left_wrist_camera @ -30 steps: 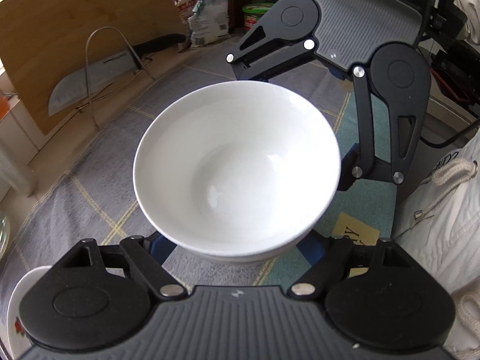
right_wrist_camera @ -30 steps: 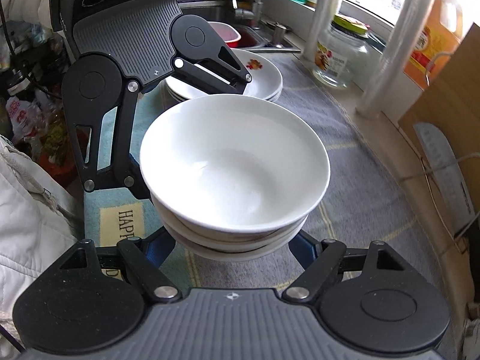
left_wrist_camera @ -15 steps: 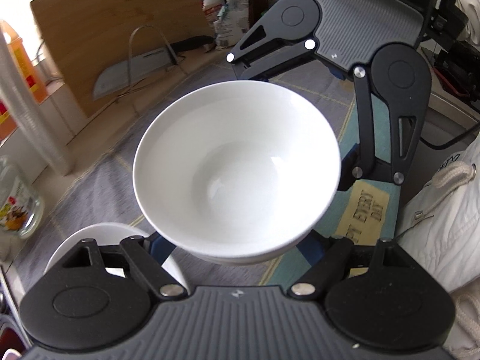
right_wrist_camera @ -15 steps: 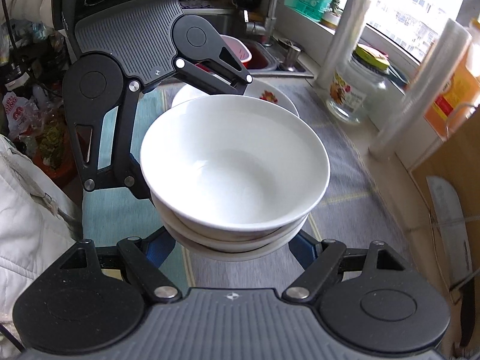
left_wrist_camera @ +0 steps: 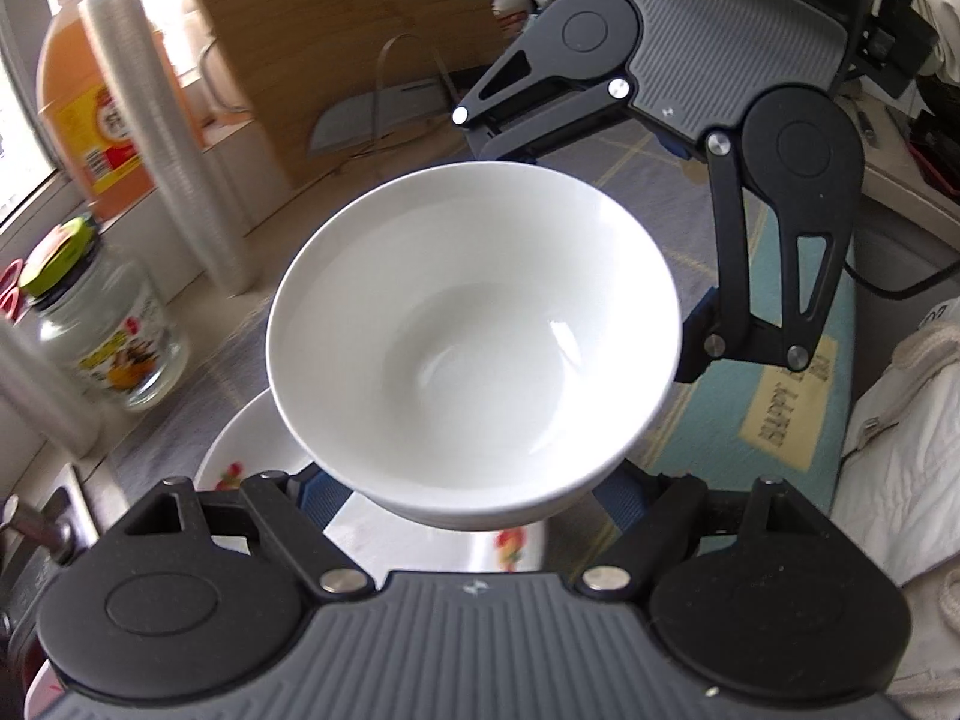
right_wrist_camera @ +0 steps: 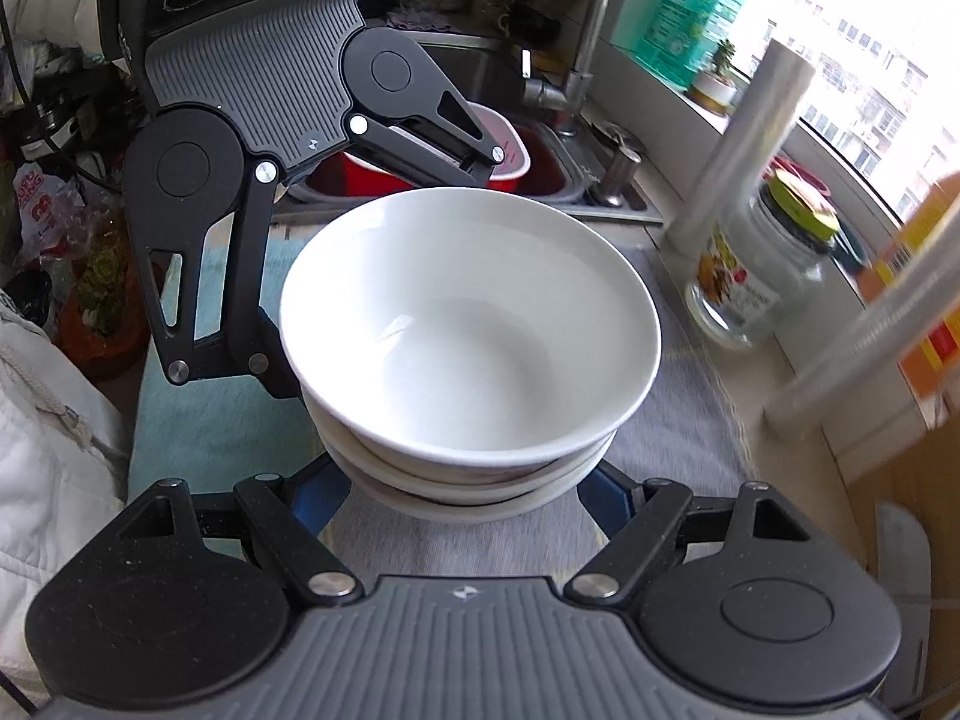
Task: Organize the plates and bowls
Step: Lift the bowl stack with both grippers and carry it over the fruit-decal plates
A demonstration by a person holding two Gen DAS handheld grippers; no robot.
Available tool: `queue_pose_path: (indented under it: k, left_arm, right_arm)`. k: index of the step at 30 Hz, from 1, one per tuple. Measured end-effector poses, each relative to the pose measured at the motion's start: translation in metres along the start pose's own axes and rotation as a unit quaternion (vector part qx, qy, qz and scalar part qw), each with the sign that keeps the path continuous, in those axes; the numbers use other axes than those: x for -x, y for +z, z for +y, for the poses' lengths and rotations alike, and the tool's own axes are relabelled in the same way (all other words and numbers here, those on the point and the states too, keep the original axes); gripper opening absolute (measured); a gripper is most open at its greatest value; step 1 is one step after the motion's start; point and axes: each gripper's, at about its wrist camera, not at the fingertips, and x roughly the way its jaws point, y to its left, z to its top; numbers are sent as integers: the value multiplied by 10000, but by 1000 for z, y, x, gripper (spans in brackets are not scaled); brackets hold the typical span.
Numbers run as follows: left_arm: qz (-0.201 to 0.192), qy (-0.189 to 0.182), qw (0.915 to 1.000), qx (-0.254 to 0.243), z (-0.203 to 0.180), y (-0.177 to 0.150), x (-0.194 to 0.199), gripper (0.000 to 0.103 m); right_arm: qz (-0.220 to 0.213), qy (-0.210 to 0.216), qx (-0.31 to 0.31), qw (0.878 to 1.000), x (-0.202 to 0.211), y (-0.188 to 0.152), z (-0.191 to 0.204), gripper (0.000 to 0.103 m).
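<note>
Bowls (left_wrist_camera: 474, 330), stacked, sit clamped between left claw (left_wrist_camera: 462, 498) and right claw (right_wrist_camera: 465, 495).

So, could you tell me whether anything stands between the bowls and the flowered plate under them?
Nothing visible does: the bowls hang over the plate, whose showing part is bare, and the jar stands aside.

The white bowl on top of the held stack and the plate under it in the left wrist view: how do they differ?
The white bowl is deep and plain, with no print inside; the plate is shallow and carries small red flower prints. The bowl is held up in the air, between the left hand-held gripper and the right hand-held gripper; the plate lies on the counter cloth. Both are white and round.
</note>
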Motion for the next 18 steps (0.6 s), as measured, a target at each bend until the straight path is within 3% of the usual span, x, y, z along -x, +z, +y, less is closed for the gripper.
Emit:
queue_pose_path:
  k: [18]
  left_arm:
    - [119, 205, 9996, 179, 39, -30, -2, 84]
  right_arm:
    - [10, 126, 228, 9997, -47, 36, -15, 86]
